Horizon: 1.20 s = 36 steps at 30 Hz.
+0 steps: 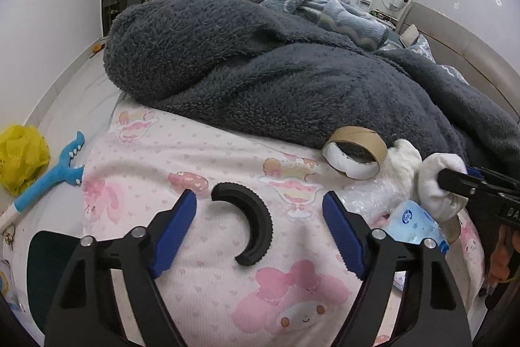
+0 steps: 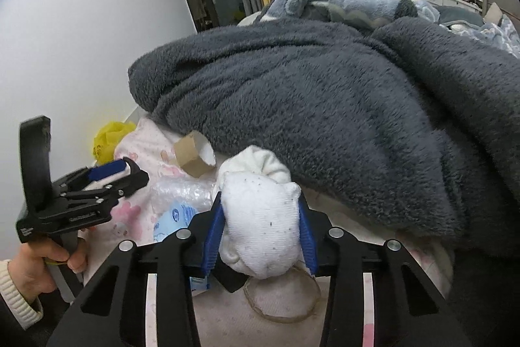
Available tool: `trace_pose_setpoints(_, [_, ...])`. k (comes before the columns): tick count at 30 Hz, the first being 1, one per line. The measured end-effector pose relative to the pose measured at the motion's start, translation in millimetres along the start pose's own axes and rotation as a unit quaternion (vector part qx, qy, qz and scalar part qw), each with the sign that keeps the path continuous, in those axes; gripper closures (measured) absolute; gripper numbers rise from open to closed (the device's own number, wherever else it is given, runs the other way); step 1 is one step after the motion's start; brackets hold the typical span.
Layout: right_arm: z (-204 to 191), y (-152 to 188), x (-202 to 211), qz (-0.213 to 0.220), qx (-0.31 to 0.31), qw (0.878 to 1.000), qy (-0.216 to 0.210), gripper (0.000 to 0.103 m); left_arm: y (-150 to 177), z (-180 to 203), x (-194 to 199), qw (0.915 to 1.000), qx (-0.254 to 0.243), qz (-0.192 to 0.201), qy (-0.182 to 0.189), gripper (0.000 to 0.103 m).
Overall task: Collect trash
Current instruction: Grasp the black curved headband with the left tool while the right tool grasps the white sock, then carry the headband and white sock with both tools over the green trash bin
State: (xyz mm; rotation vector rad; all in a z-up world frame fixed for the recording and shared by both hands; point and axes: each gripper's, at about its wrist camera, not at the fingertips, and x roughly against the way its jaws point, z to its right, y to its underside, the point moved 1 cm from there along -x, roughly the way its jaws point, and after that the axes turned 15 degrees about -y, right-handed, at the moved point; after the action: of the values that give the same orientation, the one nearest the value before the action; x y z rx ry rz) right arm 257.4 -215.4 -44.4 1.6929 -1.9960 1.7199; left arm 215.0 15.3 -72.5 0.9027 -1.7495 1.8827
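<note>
White sock (image 2: 260,226): pinched in my right gripper (image 2: 260,236), lifted clear of the cardboard tube (image 2: 191,156).
Left gripper (image 1: 260,230): wide, empty, ready beside it.

Between the blue fingers (image 2: 214,236) sits a white sock (image 2: 260,226) with tiny dark specks. The sheet (image 1: 201,152) under the fingers is pink with bunnies and hearts. Past the fingers, the blanket (image 1: 260,64) is dark grey. The bag (image 1: 21,160) is yellow.

The dark fleece blanket (image 2: 325,106) hides the bed beneath; the blue packet (image 2: 177,217) print is unreadable.
</note>
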Motion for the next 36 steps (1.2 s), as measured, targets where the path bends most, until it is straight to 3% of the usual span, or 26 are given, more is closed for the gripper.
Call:
trace_pose_setpoints(9, [8,-6,20,0.040,-0.025,0.999,-0.019,0.061,-1,-4,-7,0.9998,0.012,-0.016,-0.006,0.041])
trace_pose_setpoints(11, [8,-6,22,0.042,-0.026,0.999,-0.022,0.061,-1,-4,-7,0.9998,0.013,-0.016,-0.005,0.046])
trace_pose_setpoints(13, [6,-6,22,0.042,-0.024,0.999,-0.023,0.061,-1,-3,-8,0.9998,0.009,-0.016,-0.002,0.061])
trace_pose_setpoints(15, [4,-7,22,0.040,-0.022,0.999,-0.024,0.061,0,-2,-8,0.9998,0.006,-0.017,-0.006,0.065])
trace_pose_setpoints(36, [-48,-28,28,0.043,0.010,0.998,-0.040,0.061,-5,-17,19,0.9999,0.012,-0.006,0.011,0.074])
